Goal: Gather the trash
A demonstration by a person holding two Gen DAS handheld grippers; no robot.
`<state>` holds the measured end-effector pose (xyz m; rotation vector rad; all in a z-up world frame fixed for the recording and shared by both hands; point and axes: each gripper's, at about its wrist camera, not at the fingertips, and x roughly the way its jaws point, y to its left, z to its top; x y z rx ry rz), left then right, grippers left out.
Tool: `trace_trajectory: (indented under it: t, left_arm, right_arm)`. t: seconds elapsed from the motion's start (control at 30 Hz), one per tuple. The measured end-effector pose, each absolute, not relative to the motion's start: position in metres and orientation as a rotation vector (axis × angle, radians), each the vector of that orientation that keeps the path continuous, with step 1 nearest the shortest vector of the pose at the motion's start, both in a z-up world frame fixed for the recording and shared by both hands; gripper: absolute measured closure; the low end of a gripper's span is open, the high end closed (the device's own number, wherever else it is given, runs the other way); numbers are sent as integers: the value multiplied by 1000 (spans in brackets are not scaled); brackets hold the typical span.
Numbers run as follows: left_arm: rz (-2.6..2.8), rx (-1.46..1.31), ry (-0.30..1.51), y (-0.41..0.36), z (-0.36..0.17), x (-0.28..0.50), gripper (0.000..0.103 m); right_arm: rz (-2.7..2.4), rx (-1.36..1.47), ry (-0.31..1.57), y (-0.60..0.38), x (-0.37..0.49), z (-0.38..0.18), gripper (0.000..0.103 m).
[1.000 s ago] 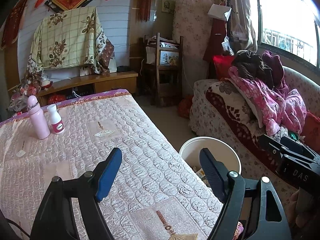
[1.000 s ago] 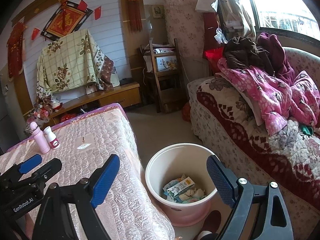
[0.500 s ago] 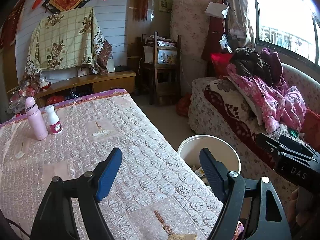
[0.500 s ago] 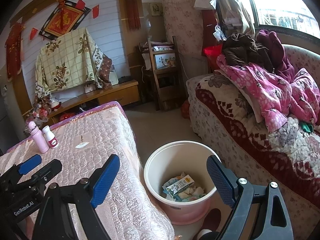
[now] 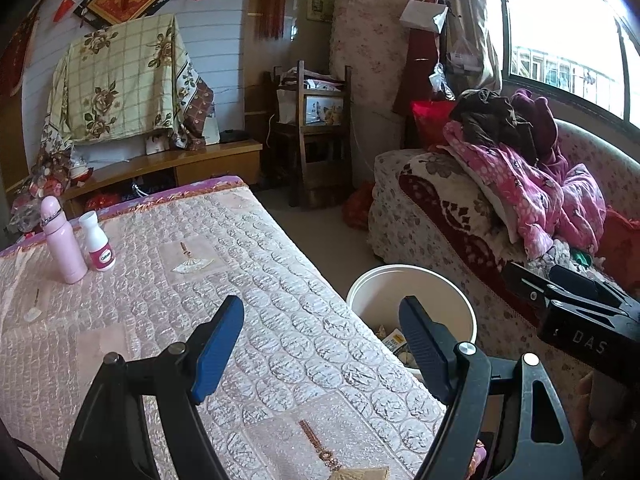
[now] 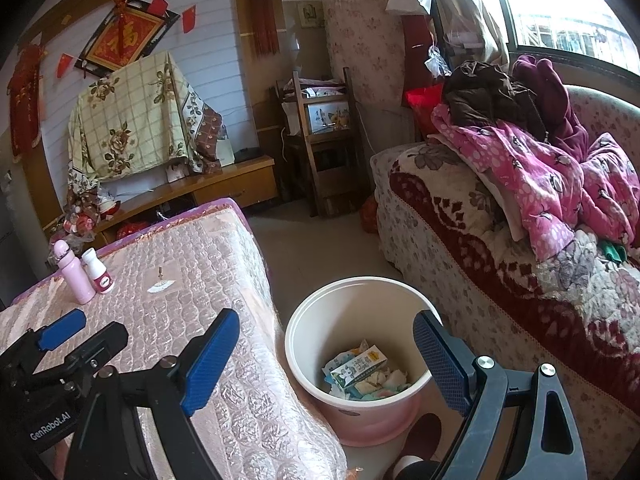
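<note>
Hovering, left gripper (image 5: 322, 344): jaws spread wide, nothing between the blue pads; it hangs over the near right edge of the table.
Right gripper (image 6: 326, 360): jaws likewise spread wide and empty, held above the gap between table edge and bin; its black body also shows at the right of the left wrist view.
Bin (image 6: 298, 332): white inside, pink outside, standing on the floor between the table and the sofa, just beside the table's hanging cloth.
Trash in bin: a small milk carton (image 6: 360, 366) lies on its side on top of crumpled paper and wrappers (image 6: 390, 380) at the bottom.
Table (image 5: 280, 280): covered with a pink quilted cloth under clear plastic; fan motifs printed on it.
Pink bottle (image 5: 62, 240): upright near the far left corner of the table.
White bottle (image 5: 96, 246): upright with a pink label, just beside the pink bottle on its right; whether they touch cannot be told.
Sofa (image 6: 460, 248): floral cover, to the right of the bin, with a heap of pink and dark clothes (image 6: 532, 160) on it.
Wooden chair (image 5: 316, 136): against the far wall, items stacked on it.
Floral cloth (image 5: 124, 84): draped over something above the low wooden cabinet (image 5: 180, 164) at the far wall.
</note>
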<state>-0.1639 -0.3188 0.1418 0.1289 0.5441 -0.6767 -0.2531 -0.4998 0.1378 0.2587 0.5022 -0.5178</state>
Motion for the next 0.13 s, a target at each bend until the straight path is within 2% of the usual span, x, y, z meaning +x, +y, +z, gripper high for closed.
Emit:
trace_trajectory:
  t: [0.13]
  left_arm:
    - [-678,110,569,-313,138,-158,23]
  right_arm:
    - [-517,253,509,-497,-251,137,12]
